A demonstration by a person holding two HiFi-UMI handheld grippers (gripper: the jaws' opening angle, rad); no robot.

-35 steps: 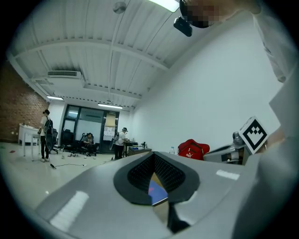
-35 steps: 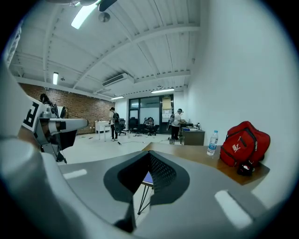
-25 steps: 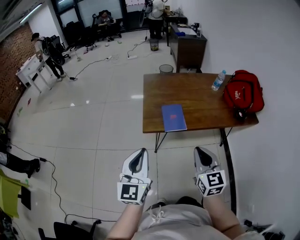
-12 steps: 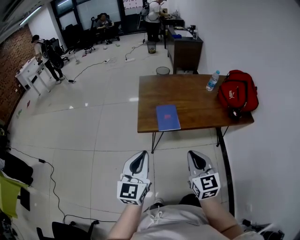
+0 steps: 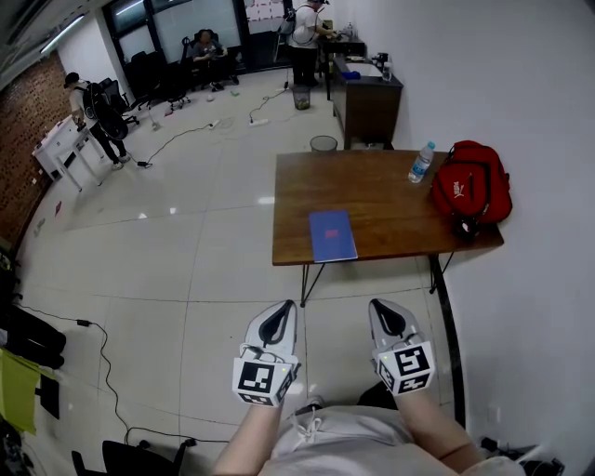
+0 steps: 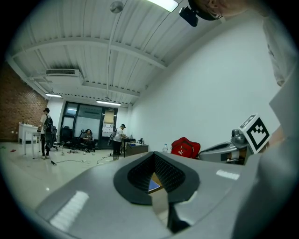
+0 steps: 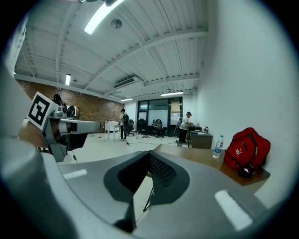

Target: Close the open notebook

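Holding two tools low over the tiled floor (image 5: 186,270), well short of the wooden surface (image 5: 390,200): the left tool (image 5: 282,305) and the right tool (image 5: 379,304) sit side by side, both pointing toward it. Left tool: jaws clenched together, nothing between the pads. Right tool: jaws likewise closed at the tip, nothing gripped; only a surface leg shows through the gap. One notebook (image 5: 332,235) lies flat on the surface near its front edge, toward the left corner, blue face up; open or closed not resolvable from here. Neither tool touches it. Also on the surface: one clear water bottle (image 5: 421,163) standing upright near the far right, and one red bag (image 5: 471,184) just beside it at the right end. One waste bin (image 5: 323,143) stands on the floor behind the surface. Three people in the background: one standing at left (image 5: 88,98), one seated (image 5: 204,45), one standing at a far desk (image 5: 304,28).
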